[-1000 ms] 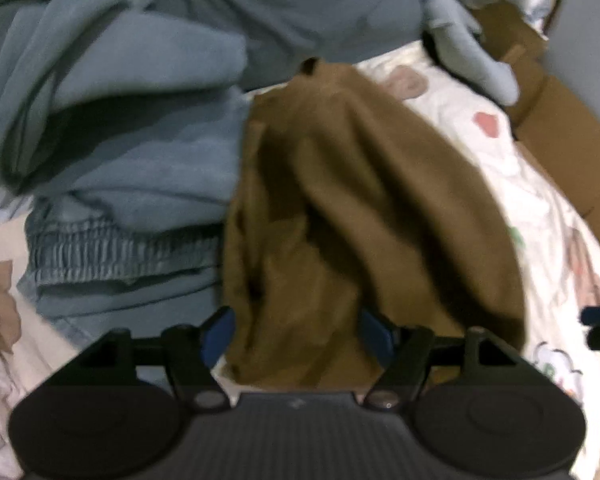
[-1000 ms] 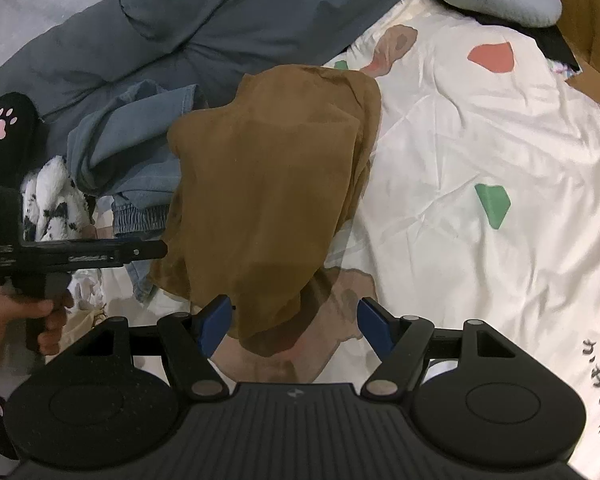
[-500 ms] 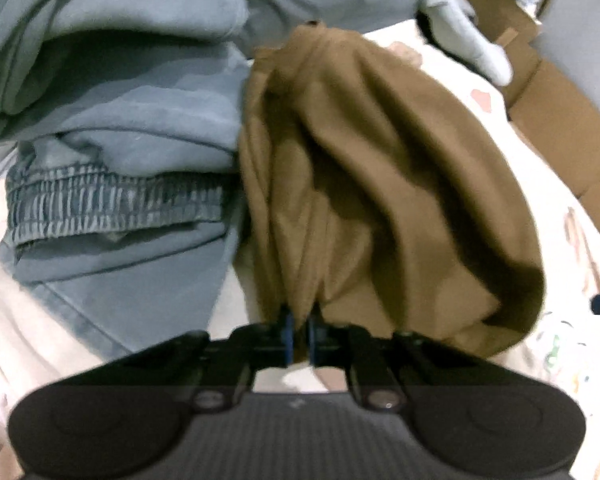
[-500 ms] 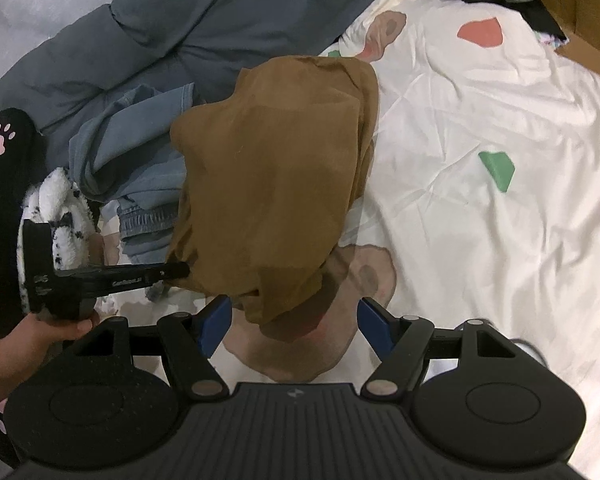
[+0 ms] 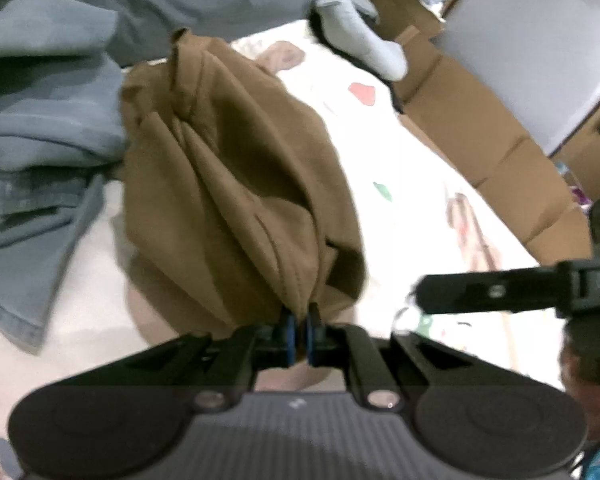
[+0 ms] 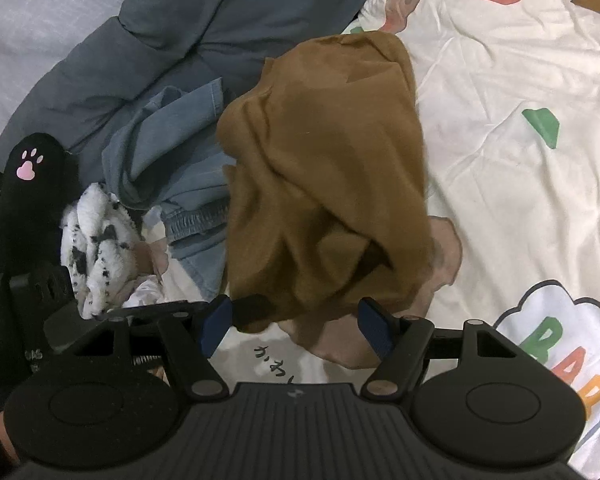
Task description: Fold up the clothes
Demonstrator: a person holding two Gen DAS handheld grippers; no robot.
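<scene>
A crumpled brown garment lies on the patterned bed sheet. My left gripper is shut on the garment's near edge, and the cloth rises in folds from the blue pads. In the right wrist view the same brown garment hangs in a bunch, and the left gripper comes in from the left and pinches its lower corner. My right gripper stands open just below the garment's hem. The hem dips between its blue pads, and they do not press on it. One of its fingers shows in the left wrist view.
Blue jeans and a grey duvet lie left of and behind the garment. A black plush with a pink paw and a spotted white fluffy item sit at the left. Cardboard boxes line the bed's right side.
The left gripper has shut on the brown garment's edge and pulled it along the bed toward the right gripper, bunching the cloth. The right gripper stayed open and came nearer the hem.
</scene>
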